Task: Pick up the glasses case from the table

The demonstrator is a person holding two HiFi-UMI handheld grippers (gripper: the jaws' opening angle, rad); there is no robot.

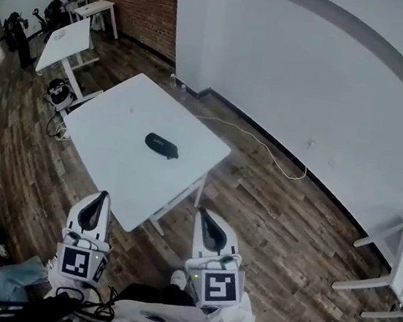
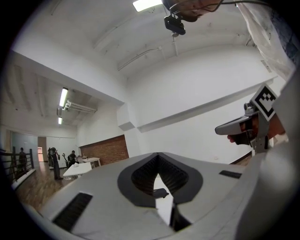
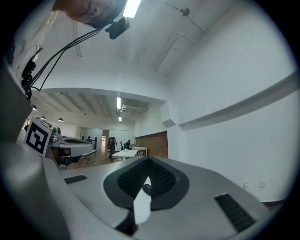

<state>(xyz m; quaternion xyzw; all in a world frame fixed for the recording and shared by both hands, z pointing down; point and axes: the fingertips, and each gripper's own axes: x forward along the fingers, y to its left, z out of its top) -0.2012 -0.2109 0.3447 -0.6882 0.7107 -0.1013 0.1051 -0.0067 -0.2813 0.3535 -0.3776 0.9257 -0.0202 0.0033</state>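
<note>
In the head view, a black glasses case (image 1: 161,145) lies near the middle of a white bench (image 1: 118,120) at the centre of the frame, which stands on a wooden floor (image 1: 267,224). The left hand-held gripper (image 1: 102,196) at lower left and the right hand-held gripper (image 1: 201,212) at lower centre flank the bench's near corner, well apart from the case. Each has its jaws pressed together to a point, with nothing between them. A white cable (image 1: 263,141) trails over the floor beside the white wall, and more white tables (image 1: 66,41) stand at upper left near a brick wall (image 1: 152,6). In the left gripper view, the left hand-held gripper (image 2: 158,155) has its tips meeting. Through the slit below them the case (image 2: 161,192) shows small on the bench (image 2: 162,208). The right hand-held gripper (image 2: 236,127) juts in at the right edge. In the right gripper view, the right hand-held gripper (image 3: 147,160) is likewise closed and empty. The case (image 3: 146,189) and a sliver of bench (image 3: 142,208) show through its slit, and the left hand-held gripper (image 3: 70,143) sits at the left edge.
</note>
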